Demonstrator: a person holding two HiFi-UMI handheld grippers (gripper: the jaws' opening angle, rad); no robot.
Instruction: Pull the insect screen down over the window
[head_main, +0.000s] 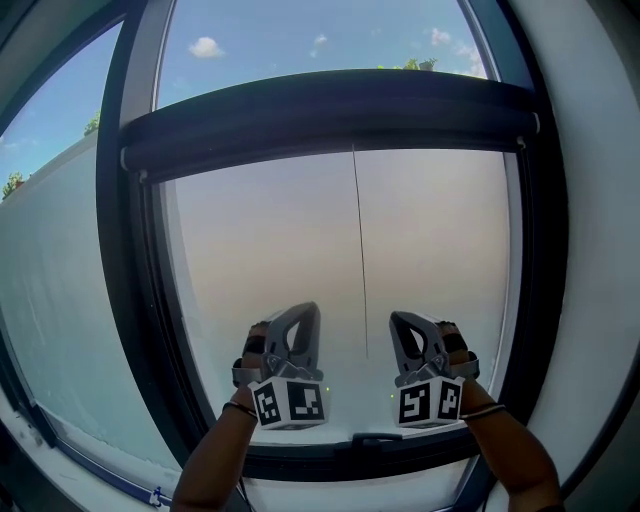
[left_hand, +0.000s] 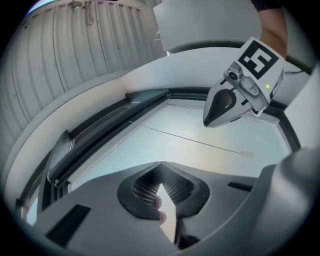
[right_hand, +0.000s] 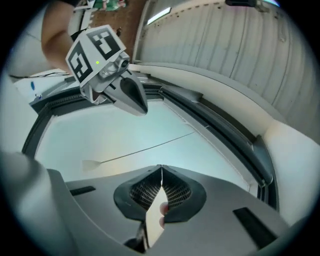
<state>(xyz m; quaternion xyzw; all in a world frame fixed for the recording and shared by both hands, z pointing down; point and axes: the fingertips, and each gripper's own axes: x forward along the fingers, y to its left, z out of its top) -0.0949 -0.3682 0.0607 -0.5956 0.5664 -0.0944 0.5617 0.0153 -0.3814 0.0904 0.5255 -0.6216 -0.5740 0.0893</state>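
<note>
A dark screen bar runs across the window high up, with clear sky above it and a hazy pale pane below. A thin pull cord hangs from the bar's middle; its tab end shows in both gripper views. My left gripper and right gripper are side by side low in front of the pane, left and right of the cord's lower end, pointing up. Both are shut with nothing between the jaws. Neither touches the cord or the bar.
A dark window frame surrounds the pane, with a small latch on its bottom rail. A white wall stands to the right and another pane to the left. A ribbed ceiling shows overhead.
</note>
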